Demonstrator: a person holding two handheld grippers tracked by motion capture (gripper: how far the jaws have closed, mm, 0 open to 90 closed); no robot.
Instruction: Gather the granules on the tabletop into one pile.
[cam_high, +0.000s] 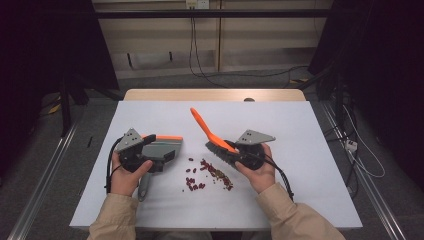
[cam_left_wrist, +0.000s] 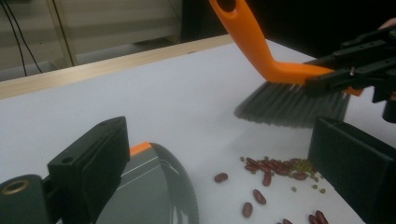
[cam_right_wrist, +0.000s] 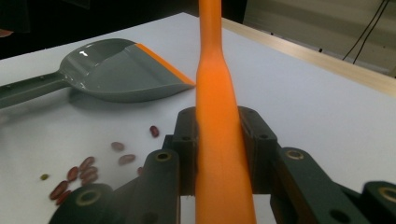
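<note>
My right gripper (cam_high: 239, 152) is shut on the orange handle of a brush (cam_high: 202, 124), and its dark bristles (cam_left_wrist: 289, 105) hang just above the white table. In the right gripper view the handle (cam_right_wrist: 217, 93) runs up between the closed jaws. Red beans with a few small green ones (cam_high: 212, 172) lie scattered in front of the bristles. A grey dustpan (cam_high: 167, 145) with an orange lip lies flat to their left. My left gripper (cam_high: 160, 152) is over the pan's rear, jaws wide apart (cam_left_wrist: 219, 126), gripping nothing.
The white table top (cam_high: 300, 130) has a wooden strip (cam_high: 215, 95) along its far edge. The dustpan's handle (cam_high: 144, 187) points toward the near edge beside the left hand. Cables trail on the floor at the right (cam_high: 360, 150).
</note>
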